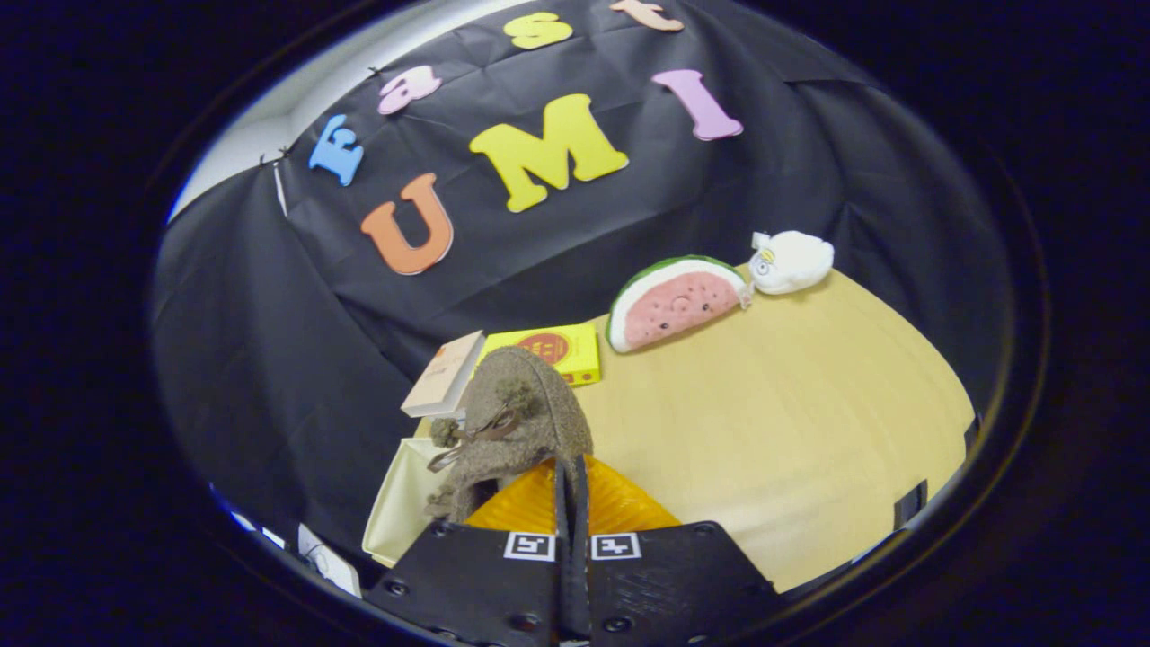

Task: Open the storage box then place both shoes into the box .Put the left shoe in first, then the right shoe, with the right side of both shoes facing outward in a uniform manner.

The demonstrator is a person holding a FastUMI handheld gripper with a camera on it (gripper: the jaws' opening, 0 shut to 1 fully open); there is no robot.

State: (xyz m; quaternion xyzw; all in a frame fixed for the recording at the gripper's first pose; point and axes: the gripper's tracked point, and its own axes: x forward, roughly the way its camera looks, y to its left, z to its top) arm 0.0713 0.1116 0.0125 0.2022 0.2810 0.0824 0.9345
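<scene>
The gripper [571, 503] has its two fingers drawn nearly together, and between them they pinch the rear edge of a fuzzy grey-brown felt shoe [519, 422] with small pom-poms and a thin strap at its front. The shoe stands up from the fingertips, lifted clear of the bench [791, 431], its rounded upper pointing away from the camera and leaning a little to the left. Directly beneath it, just ahead of the fingers, lies a ribbed translucent orange plastic panel [620, 508]; I take this for part of the storage box, perhaps its opened lid or front, though I cannot tell which. Just left of that sits a pale cream flat panel or tray [400, 512], partly off the bench edge.

By my judgement the box has been opened and one shoe is in transit toward it. Whether this is the left or the right shoe, and whether another already sits inside, cannot be made out.

Beyond the shoe, a small tan book-like card [446, 375] leans beside a yellow rectangular carton [557, 350]. Farther back on the tan bench rest a plush watermelon slice [676, 304] and, touching its far end, a white plush toy [792, 261].
</scene>
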